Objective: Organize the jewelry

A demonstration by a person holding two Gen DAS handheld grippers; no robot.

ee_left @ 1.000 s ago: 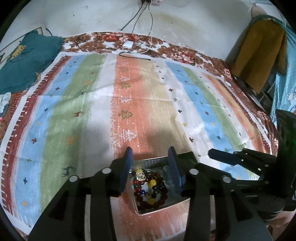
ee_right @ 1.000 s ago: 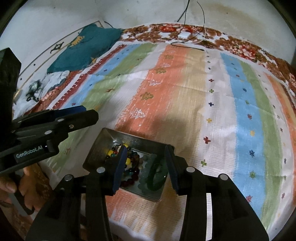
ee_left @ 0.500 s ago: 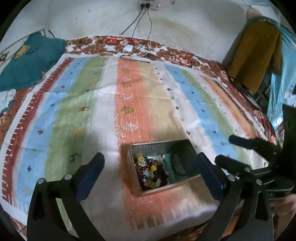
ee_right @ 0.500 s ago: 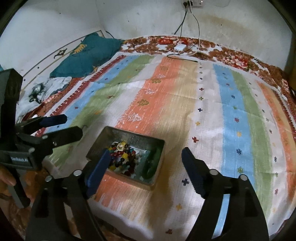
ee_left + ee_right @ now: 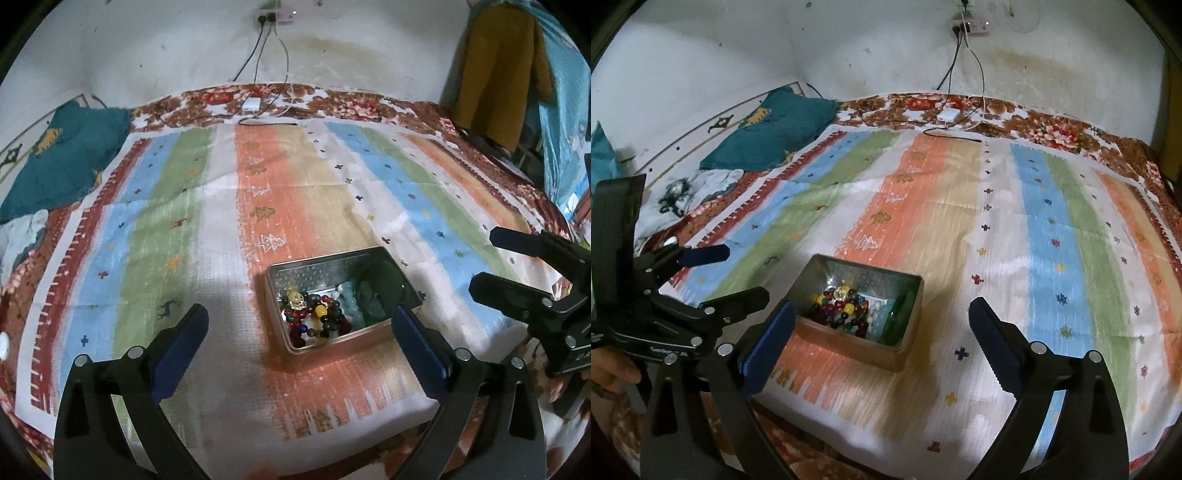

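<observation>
Your left hand-held gripper (image 5: pixel 297 325) is spread wide with nothing in it, blue pads hovering above the near end of the bed. Same deal on the other side: your right hand-held gripper (image 5: pixel 881 325) is wide apart and empty too.

The metal tin (image 5: pixel 321 269) sits on the striped blanket (image 5: pixel 166 229), on the orange stripe close to the near edge, lid off. In the left wrist view it lands right between your two fingers but lower down, not touched by either pad. In the right wrist view the tin (image 5: pixel 905 291) is nearer your left finger.

Inside it there's a tangle of beaded bracelets (image 5: pixel 317 319), dark red, yellow and blue beads, with a pale yellow charm (image 5: pixel 296 300) on top. Next to that pile, on the right side of the tin, lie some pale turquoise beads (image 5: pixel 349 295) and a dark green bangle (image 5: pixel 899 314) leaning along the wall.

Further back, a teal quilt (image 5: pixel 775 133) is bunched at the left corner, and cables (image 5: pixel 964 74) run down the wall from a power strip (image 5: pixel 971 26) to the bed.
</observation>
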